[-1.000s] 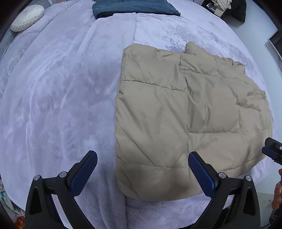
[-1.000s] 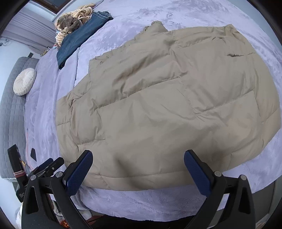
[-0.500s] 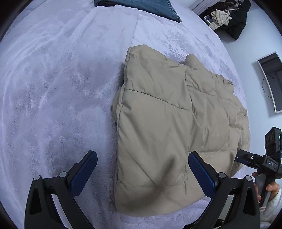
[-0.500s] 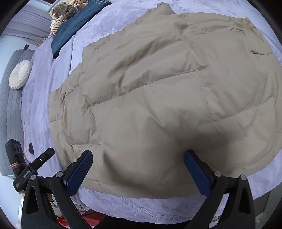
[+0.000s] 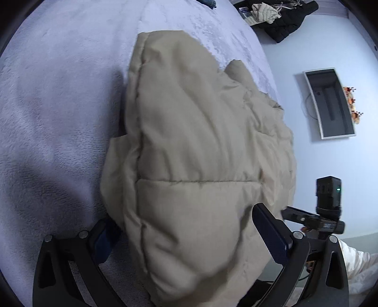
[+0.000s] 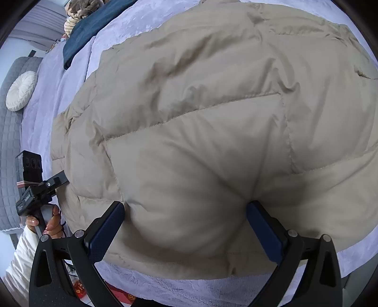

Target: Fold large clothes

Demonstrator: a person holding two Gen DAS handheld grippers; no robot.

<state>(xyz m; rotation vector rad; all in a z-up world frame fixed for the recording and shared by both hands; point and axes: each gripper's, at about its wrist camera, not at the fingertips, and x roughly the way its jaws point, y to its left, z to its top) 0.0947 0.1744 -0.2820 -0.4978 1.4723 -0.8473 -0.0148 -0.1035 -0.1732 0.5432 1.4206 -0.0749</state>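
A beige quilted puffer jacket (image 5: 200, 146) lies folded on a lavender bed cover (image 5: 52, 99). My left gripper (image 5: 186, 236) is open, its jaws wide apart astride the jacket's near left corner, which bulges between the blue pads (image 5: 269, 231). The jacket fills the right wrist view (image 6: 212, 118). My right gripper (image 6: 186, 226) is open too, its jaws astride the near hem with the padding bulging between the pads (image 6: 106, 231). The left gripper shows in the right wrist view (image 6: 54, 181) at the jacket's left edge. The right gripper shows in the left wrist view (image 5: 295, 213) at its right edge.
Folded dark blue jeans (image 6: 94, 26) and a brown knit bundle (image 6: 80, 9) lie at the bed's far end. A round cream cushion (image 6: 21, 91) sits on a grey quilted headboard. A wall screen (image 5: 330, 101) and dark clothes (image 5: 283, 19) are beyond the bed.
Both grippers have moved forward and down onto the jacket's near edge. The jacket's hem now sits between each pair of open jaws. The jacket bulges where they press.
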